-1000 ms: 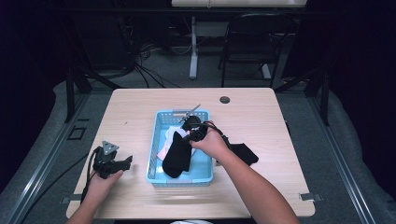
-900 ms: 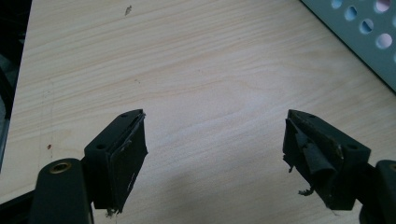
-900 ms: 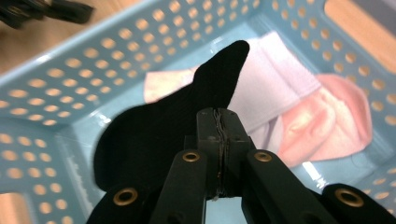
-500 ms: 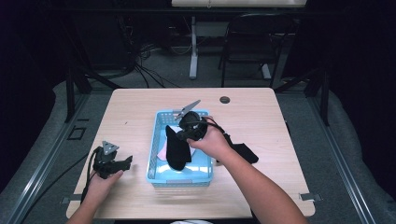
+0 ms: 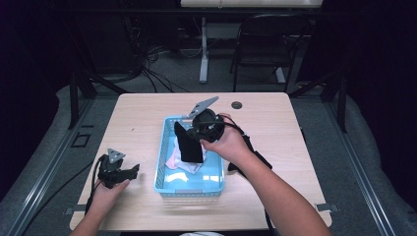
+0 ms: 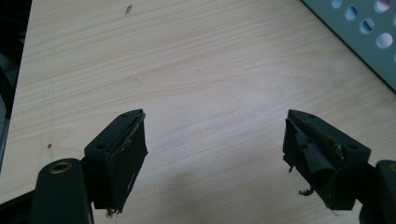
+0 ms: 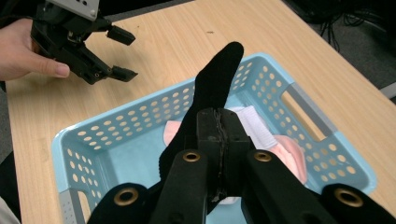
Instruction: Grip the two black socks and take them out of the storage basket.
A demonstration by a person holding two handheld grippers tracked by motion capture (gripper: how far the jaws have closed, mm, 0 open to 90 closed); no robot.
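A black sock point(image 5: 189, 145) hangs over the light blue basket point(image 5: 189, 189), and my right gripper point(image 5: 189, 129) is shut on its upper end. In the right gripper view the jaws point(image 7: 219, 116) are pressed together on the sock point(image 7: 212, 84), which stretches away above the basket point(image 7: 121, 126). Pink and white clothes point(image 5: 177, 160) lie inside the basket. My left gripper point(image 5: 133, 169) rests on the table left of the basket, open and holding nothing. The left gripper view has its jaws point(image 6: 215, 140) wide apart over bare wood, and it appears again in the right gripper view point(image 7: 123, 53).
A small black round object point(image 5: 237, 104) lies near the table's far edge. A dark item point(image 5: 260, 160) sits on the table right of the basket, beside my right forearm. A chair point(image 5: 260, 49) and cables stand beyond the table. The basket's corner point(image 6: 369, 37) is near my left gripper.
My right gripper has risen with the black sock, lifting it from lying in the basket to hanging above it. The left gripper has stayed put.
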